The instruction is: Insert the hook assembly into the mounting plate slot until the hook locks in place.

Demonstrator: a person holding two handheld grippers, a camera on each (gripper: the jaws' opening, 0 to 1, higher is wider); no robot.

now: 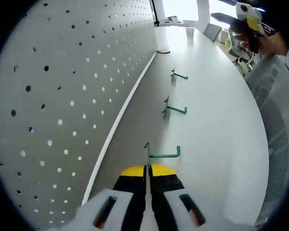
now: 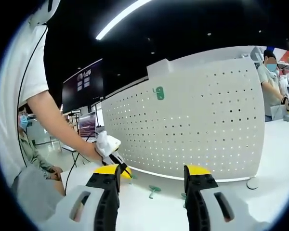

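left gripper (image 1: 147, 179) clenched on a green hook (image 1: 163, 154), low beside the pegboard (image 1: 67, 96); right gripper (image 2: 151, 180) released, jaws spread wide, raised facing the board.

Ceiling: dark, crossed by a long white strip light (image 2: 121, 18).
Wall: black wall-mounted screen (image 2: 83, 84).
Furniture: white tabletop (image 1: 221, 120).
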